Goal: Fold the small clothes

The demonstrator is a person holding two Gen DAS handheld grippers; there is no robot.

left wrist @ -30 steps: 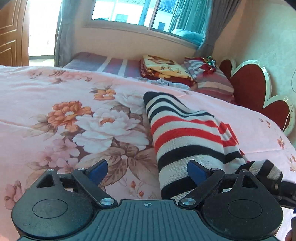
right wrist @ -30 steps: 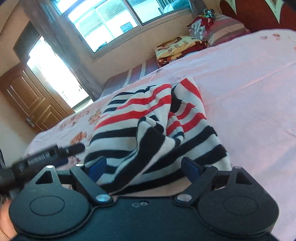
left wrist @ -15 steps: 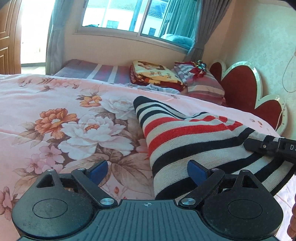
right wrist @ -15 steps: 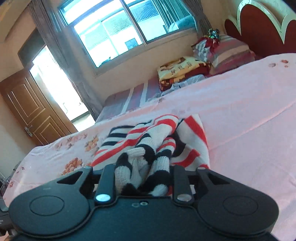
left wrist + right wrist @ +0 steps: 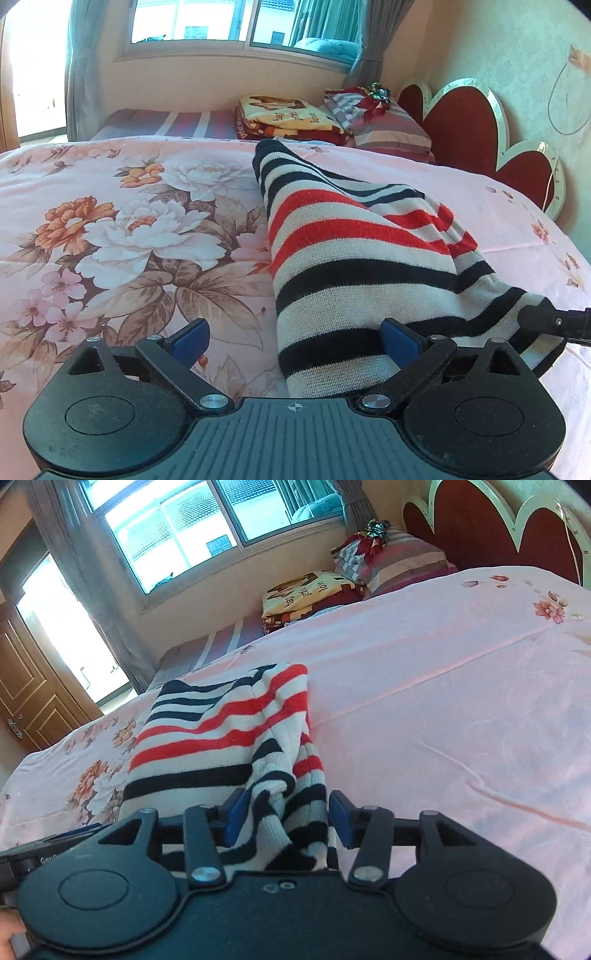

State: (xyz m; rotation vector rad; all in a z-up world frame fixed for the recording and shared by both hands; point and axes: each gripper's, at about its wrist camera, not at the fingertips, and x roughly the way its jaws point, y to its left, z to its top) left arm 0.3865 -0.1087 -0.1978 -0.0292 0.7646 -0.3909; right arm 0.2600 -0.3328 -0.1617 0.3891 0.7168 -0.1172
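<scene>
Only the right wrist view shows the right gripper, its jaws just reopening around the striped sweater, pads apart; left gripper gapes wide.

both cameras sit low at the back of their own grippers, looking forward and somewhat downward along the two fingers, close above the bed. the left wrist view faces across the floral bedspread towards the window and the headboard at far right, with the striped sweater filling its right half. the right wrist view is tilted, so the bed slopes up to the right; it faces the same window, with a door at left. both share the sweater, the folded blankets and the pillows. the dark bar at the left view's right edge is probably the right gripper.
</scene>
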